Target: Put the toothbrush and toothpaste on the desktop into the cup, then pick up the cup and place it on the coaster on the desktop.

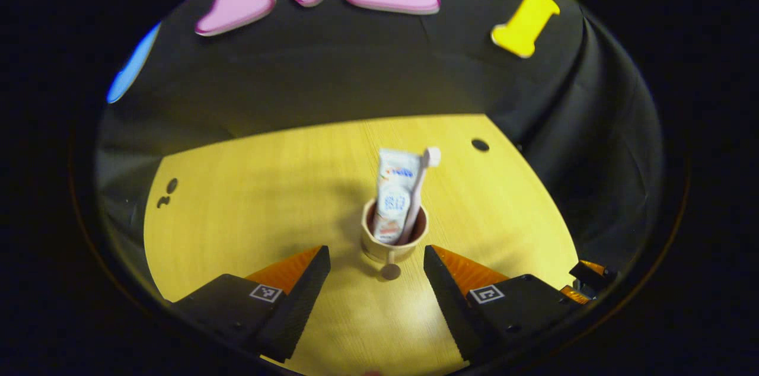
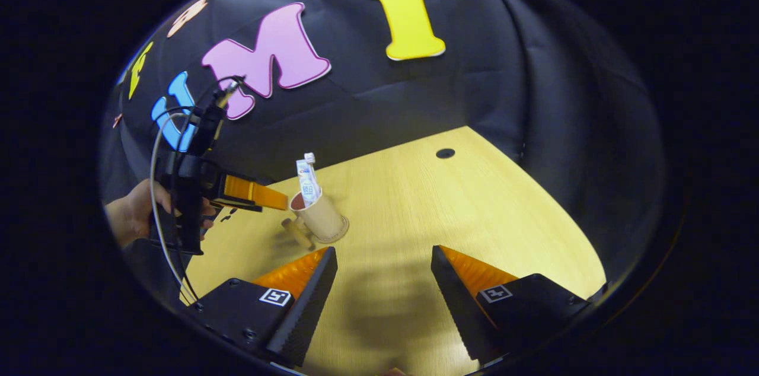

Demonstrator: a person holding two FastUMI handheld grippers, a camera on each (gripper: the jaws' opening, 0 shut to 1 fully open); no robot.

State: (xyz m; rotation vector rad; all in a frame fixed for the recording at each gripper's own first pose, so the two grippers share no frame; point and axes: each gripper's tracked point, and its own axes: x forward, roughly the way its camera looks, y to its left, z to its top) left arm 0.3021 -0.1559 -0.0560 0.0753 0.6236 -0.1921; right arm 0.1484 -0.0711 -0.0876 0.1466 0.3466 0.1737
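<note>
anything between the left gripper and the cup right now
Nothing. In the left gripper view, just bare desktop separates the open left gripper from the cup, whose handle points toward the gap.

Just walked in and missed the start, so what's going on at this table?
A person is working with two handheld grippers over a light wooden desktop. A tan handled cup stands there with a white toothpaste tube and a white toothbrush already upright inside. The left gripper is open, its fingers either side of the cup's handle. The right gripper is open and holds nothing.
</note>
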